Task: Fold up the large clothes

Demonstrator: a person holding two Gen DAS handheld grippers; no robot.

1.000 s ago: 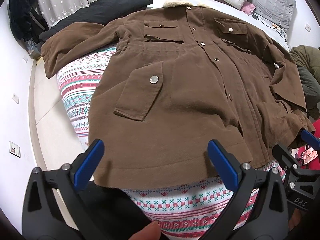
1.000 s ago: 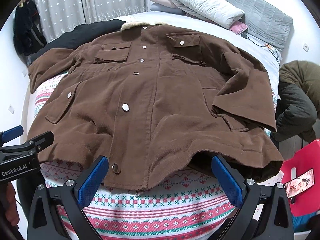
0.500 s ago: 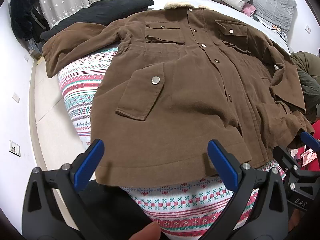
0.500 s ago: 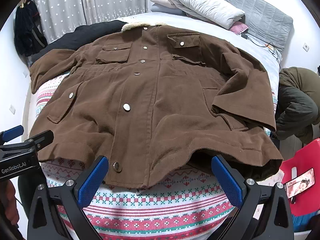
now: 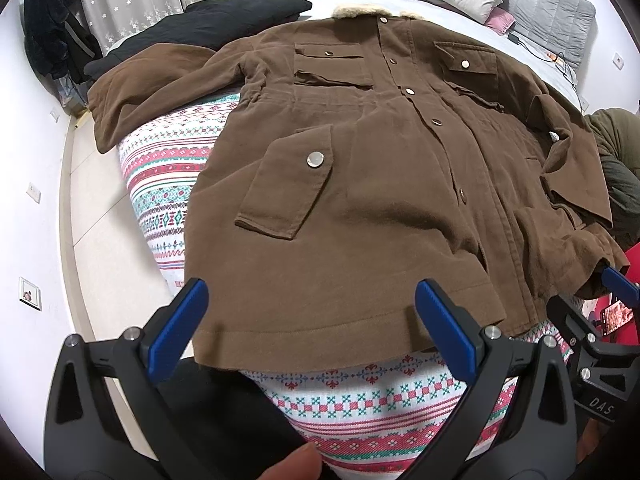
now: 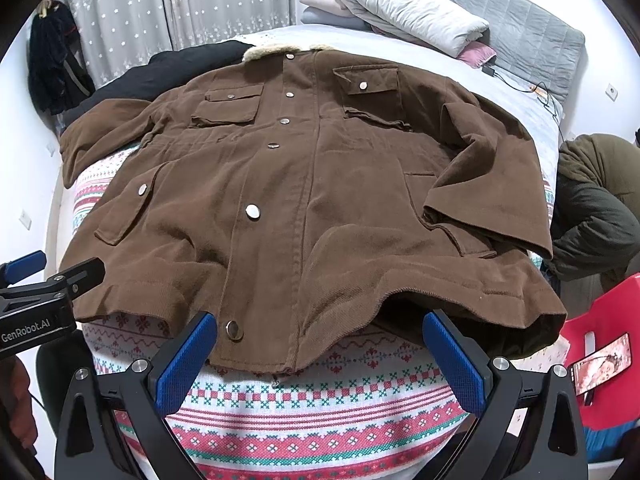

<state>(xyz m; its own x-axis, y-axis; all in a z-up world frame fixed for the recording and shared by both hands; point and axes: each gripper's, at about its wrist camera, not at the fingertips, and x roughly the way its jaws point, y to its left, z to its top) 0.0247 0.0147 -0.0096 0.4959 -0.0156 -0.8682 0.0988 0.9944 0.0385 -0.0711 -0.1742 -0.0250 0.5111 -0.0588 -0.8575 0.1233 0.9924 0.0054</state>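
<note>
A large brown corduroy coat point(image 5: 360, 184) with snap buttons and a pale fur collar lies face up and spread out on a bed, also in the right wrist view point(image 6: 304, 184). Its left sleeve stretches out to the side; its right sleeve point(image 6: 496, 184) is folded over the body. My left gripper point(image 5: 312, 312) is open and empty, hovering just over the coat's hem near the left corner. My right gripper point(image 6: 320, 344) is open and empty at the hem near the front placket, and its fingertip point(image 5: 618, 284) shows in the left wrist view.
The bed carries a patterned red, green and white cover point(image 6: 320, 412). A black garment point(image 5: 224, 20) lies beyond the coat. Pillows point(image 6: 404, 8) and a grey headboard stand at the far end. A dark green jacket point(image 6: 596, 208) and a red stool point(image 6: 612, 332) are at right.
Both grippers have moved slightly forward toward the coat's hem. Both stay open and the coat has not moved.
</note>
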